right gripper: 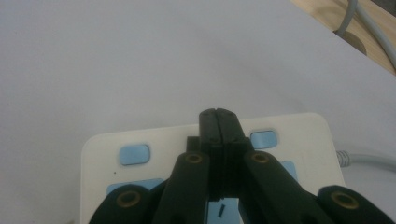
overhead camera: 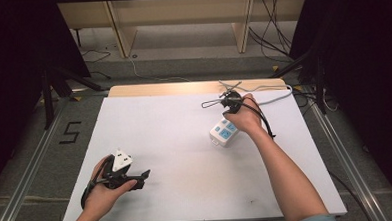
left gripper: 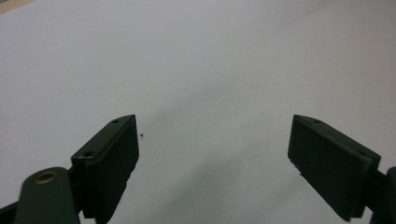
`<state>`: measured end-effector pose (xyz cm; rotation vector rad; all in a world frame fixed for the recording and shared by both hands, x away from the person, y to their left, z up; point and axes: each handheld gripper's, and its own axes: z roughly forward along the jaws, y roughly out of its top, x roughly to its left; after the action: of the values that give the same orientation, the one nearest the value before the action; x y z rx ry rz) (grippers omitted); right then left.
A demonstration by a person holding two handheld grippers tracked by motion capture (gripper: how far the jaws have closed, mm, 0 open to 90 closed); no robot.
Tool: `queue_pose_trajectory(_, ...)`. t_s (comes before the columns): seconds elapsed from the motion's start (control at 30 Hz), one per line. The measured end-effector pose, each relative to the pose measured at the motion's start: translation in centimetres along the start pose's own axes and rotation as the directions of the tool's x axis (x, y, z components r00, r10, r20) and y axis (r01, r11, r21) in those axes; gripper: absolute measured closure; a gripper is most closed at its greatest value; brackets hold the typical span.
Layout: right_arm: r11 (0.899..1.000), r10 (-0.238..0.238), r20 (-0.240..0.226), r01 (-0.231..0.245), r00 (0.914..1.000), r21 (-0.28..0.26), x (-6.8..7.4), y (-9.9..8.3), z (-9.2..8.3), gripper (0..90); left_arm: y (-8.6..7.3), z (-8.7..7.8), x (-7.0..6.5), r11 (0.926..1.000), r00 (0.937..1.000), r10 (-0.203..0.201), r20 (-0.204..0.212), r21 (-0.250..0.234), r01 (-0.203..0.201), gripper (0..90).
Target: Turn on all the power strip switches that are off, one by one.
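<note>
Nearest the person, at about seven o'clock on the white table [overhead camera: 187, 191], the left gripper [overhead camera: 139, 179] rests in the left hand with its jaws spread wide and nothing between them; the left gripper view looks along them at bare tabletop. It points toward three o'clock and lies well apart from the work.

Farther out, at about one o'clock, sits the power strip [overhead camera: 223, 133], a white block with blue socket panels and blue buttons. Its grey cord [overhead camera: 278, 96] runs off toward the far right edge of the table. The right gripper [right gripper: 218, 122] hangs over the strip with its jaws clenched together on nothing, the tips pointing down at the top face between two blue buttons [right gripper: 134, 154]. Whether the tips already touch the plastic I cannot tell.

My guess is that the closed tips are meant to press a switch. The risks as I judge them:
- The tips sit between the buttons, so a straight push may land on bare casing and switch nothing.
- The strip lies loose; an off-centre push near its edge could tip or skid it, as the left gripper is too far off to steady it.
- The cord could drag the strip askew if it shifts.
</note>
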<state>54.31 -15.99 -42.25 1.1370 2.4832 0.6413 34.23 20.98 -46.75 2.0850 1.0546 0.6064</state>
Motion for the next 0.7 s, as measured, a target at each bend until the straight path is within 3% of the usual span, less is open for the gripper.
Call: queue_pose_trajectory(0.7, 0.999, -0.019, -0.035, 0.020, 0.9992, 0.028, 1.04, 0.34, -0.11, 90.0, 0.02, -0.02, -0.05, 1.0000, 1.0000, -0.001, 0.001, -0.002, 0.001, 16.3)
